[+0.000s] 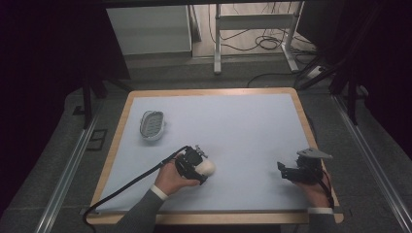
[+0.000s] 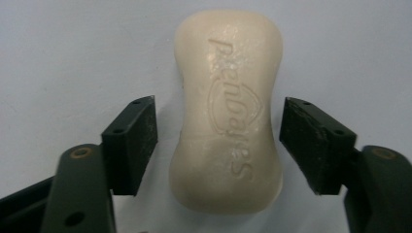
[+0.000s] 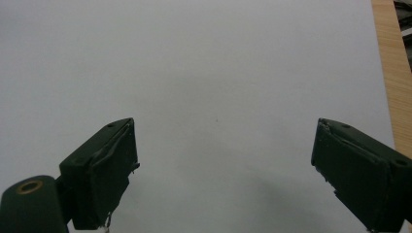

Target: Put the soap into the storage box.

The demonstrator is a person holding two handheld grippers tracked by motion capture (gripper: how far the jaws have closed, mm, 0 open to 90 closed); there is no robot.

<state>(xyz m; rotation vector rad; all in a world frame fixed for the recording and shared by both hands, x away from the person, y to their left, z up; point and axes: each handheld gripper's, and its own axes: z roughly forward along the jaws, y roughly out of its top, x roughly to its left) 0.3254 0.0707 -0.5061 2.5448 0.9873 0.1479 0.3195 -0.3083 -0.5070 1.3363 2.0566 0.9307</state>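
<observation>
Here, left gripper [image 2: 218,141] fingers apart around soap bar [image 2: 227,111] — untouched, soap dish [image 1: 152,124] well apart, right gripper [image 3: 223,170] wide open.

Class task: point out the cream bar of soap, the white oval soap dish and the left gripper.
Cream bar of soap [image 2: 227,111], left gripper view, embossed top.
White oval soap dish [image 1: 152,124], high view, ridged inside.
Left gripper [image 1: 206,168], high view, between its jaws.

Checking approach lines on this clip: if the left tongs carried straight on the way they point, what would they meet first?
The bar of soap. It already lies between the jaws of the left tongs, with a gap on each side, so going on would likely bring them onto the soap and the white mat under it.
</observation>
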